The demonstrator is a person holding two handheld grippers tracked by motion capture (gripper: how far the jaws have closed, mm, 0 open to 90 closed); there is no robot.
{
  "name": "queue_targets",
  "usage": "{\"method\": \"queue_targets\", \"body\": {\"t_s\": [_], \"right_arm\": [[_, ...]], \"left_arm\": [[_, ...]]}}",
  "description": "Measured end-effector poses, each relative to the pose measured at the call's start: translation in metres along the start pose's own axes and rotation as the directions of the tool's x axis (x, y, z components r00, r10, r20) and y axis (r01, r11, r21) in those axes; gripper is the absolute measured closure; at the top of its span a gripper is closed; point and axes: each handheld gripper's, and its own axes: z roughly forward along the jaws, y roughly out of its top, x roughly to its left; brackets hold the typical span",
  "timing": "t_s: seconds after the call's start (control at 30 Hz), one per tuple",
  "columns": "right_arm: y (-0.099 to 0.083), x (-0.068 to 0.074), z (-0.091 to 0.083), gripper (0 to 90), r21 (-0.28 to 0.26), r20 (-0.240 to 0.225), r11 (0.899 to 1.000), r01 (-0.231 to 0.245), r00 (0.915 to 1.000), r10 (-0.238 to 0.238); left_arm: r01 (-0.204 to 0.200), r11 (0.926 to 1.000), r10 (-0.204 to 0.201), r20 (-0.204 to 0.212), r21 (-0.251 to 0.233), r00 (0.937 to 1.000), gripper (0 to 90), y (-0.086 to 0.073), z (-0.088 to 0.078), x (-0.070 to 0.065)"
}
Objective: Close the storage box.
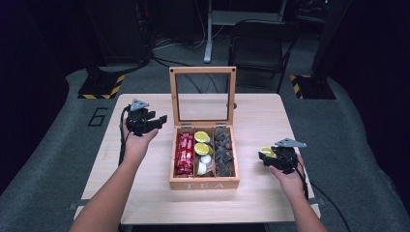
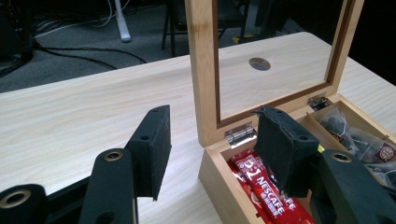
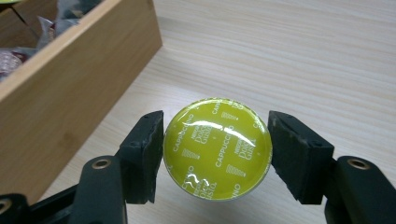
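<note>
Capsule (image 3: 217,148) lettering is readable up close, pinched in the right gripper (image 3: 215,156); left gripper (image 2: 212,154) is held spread by the box (image 1: 204,182).

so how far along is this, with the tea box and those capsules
Done: the tea box has its lid up, its three compartments stocked. In hand: the right gripper holds a yellow-green capsule between its jaws over the table, right of the box. Whether it is going in or coming out is unclear. The left gripper is open, holding nothing.
</note>
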Motion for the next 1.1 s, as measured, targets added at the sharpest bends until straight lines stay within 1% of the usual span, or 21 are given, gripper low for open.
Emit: {"method": "queue_targets", "body": {"t_s": [0.07,0.17,0.23,0.3,0.37,0.43,0.57,0.6,0.63,0.7,0.77,0.87,0.9,1.03,1.1], "right_arm": [[-0.002,-0.004,0.000,37.2,0.004,0.016,1.000,0.014,0.9998,-0.015],[-0.005,-0.009,0.001,37.2,0.011,0.029,1.000,-0.004,0.9996,0.004],[-0.007,-0.011,0.002,37.2,0.012,0.031,0.999,-0.030,0.9991,0.030],[-0.009,-0.013,0.003,37.2,0.011,0.034,0.999,-0.033,0.9989,0.032],[-0.010,-0.014,0.004,37.2,0.013,0.042,0.999,-0.031,0.9987,0.030],[-0.011,-0.014,0.005,37.1,0.022,0.039,0.998,-0.052,0.9979,0.051],[-0.012,-0.016,0.007,37.2,0.030,0.043,0.998,-0.049,0.9979,0.047],[-0.013,-0.017,0.008,37.2,0.034,0.044,0.999,-0.038,0.9984,0.037],[-0.013,-0.016,0.008,37.2,0.041,0.046,0.998,-0.050,0.9978,0.048],[-0.014,-0.017,0.009,37.2,0.045,0.045,0.998,-0.052,0.9977,0.050],[-0.014,-0.017,0.010,37.1,0.051,0.044,0.997,-0.054,0.9977,0.052],[-0.016,-0.018,0.011,37.1,0.056,0.040,0.997,-0.044,0.9983,0.042],[-0.016,-0.017,0.012,37.0,0.061,0.040,0.997,-0.049,0.9981,0.047],[-0.017,-0.019,0.012,36.7,0.054,0.034,0.996,-0.075,0.9967,0.074],[-0.018,-0.020,0.012,34.8,0.057,0.041,0.996,-0.071,0.9968,0.069]], "left_arm": [[-0.001,1.0000,0.001,-0.001,0.002,1.0000,45.3,0.000,0.000,0.000],[0.004,1.0000,-0.004,-0.001,0.001,1.0000,45.3,-0.001,0.000,0.000],[0.007,1.0000,-0.007,0.000,0.001,1.0000,45.3,-0.002,0.000,0.000],[0.011,0.9999,-0.011,0.002,0.003,0.9999,45.3,-0.003,0.001,-0.001],[0.006,1.0000,-0.006,0.006,0.005,1.0000,45.3,-0.003,0.001,-0.001],[0.004,1.0000,-0.004,0.004,0.004,1.0000,45.3,-0.003,0.002,-0.002],[0.000,1.0000,0.000,0.005,0.007,1.0000,45.3,-0.003,0.003,-0.003],[0.000,1.0000,0.000,0.006,0.008,1.0000,45.3,-0.003,0.003,-0.003],[-0.007,0.9999,0.007,0.008,0.014,0.9999,45.3,-0.003,0.002,-0.002],[-0.006,0.9999,0.006,0.008,0.015,0.9999,45.3,-0.004,0.002,-0.003],[0.002,1.0000,-0.002,0.006,0.007,1.0000,45.3,-0.004,0.003,-0.003],[0.008,1.0000,-0.008,0.008,0.004,0.9999,45.3,-0.003,0.002,-0.002],[0.008,1.0000,-0.008,0.008,0.002,0.9999,45.3,-0.003,0.002,-0.002],[0.004,1.0000,-0.004,0.011,0.008,0.9999,45.3,-0.003,0.002,-0.003],[0.002,1.0000,-0.002,0.011,0.009,0.9999,45.3,-0.003,0.002,-0.003]]}}
